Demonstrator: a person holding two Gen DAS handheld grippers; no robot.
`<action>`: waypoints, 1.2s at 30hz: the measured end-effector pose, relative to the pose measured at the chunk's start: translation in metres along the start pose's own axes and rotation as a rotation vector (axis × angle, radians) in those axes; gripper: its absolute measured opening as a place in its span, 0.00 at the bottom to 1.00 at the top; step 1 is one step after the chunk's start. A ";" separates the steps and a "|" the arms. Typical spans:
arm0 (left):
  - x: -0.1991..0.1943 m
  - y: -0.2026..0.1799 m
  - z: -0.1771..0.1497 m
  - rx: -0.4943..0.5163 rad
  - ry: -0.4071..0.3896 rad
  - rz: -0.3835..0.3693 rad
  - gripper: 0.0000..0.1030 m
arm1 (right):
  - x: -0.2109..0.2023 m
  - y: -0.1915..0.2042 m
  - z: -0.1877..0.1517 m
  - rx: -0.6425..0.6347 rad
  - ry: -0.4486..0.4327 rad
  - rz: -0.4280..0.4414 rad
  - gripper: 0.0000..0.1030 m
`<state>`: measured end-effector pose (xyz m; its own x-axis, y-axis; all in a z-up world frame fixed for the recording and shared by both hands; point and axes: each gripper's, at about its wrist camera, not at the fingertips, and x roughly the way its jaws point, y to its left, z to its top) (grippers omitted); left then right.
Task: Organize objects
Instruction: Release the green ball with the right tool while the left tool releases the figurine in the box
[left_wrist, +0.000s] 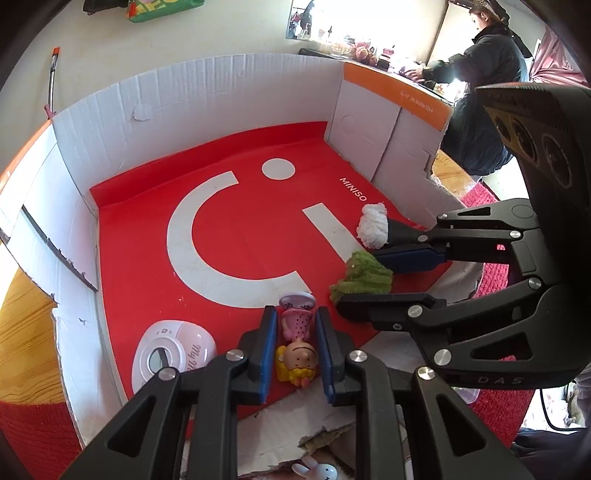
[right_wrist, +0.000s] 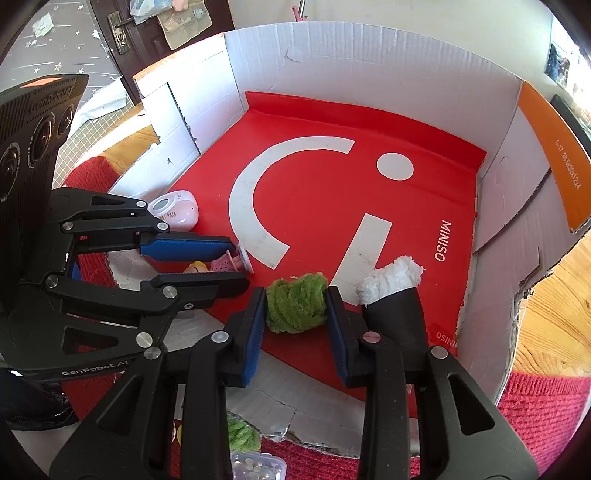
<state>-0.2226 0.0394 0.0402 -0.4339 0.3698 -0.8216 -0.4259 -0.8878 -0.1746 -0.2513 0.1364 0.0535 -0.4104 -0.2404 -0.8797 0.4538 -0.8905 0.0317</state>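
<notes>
While both grippers point steeply down into the white cardboard box (left_wrist: 207, 85) with its red floor, the left gripper (left_wrist: 295, 339) is closed tight on one small doll (left_wrist: 297, 347) and the right gripper (right_wrist: 297, 314) is nearly closed on one green fuzzy ball (right_wrist: 295, 304). Inside I count also one pink round device (left_wrist: 173, 354) near the left wall and one black cone with white paper (right_wrist: 391, 291), just beside the right gripper.
</notes>
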 end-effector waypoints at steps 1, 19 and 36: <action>0.000 0.000 0.000 0.000 0.000 0.000 0.22 | 0.000 0.000 0.000 0.000 0.001 0.000 0.30; 0.000 0.001 0.001 -0.009 -0.007 0.003 0.30 | -0.003 -0.004 -0.001 -0.002 -0.003 -0.014 0.39; -0.007 -0.001 -0.003 -0.029 -0.019 -0.013 0.32 | -0.010 0.001 -0.006 -0.003 -0.008 -0.012 0.40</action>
<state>-0.2167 0.0364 0.0447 -0.4435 0.3864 -0.8087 -0.4086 -0.8902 -0.2013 -0.2422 0.1402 0.0599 -0.4226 -0.2326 -0.8760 0.4507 -0.8924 0.0195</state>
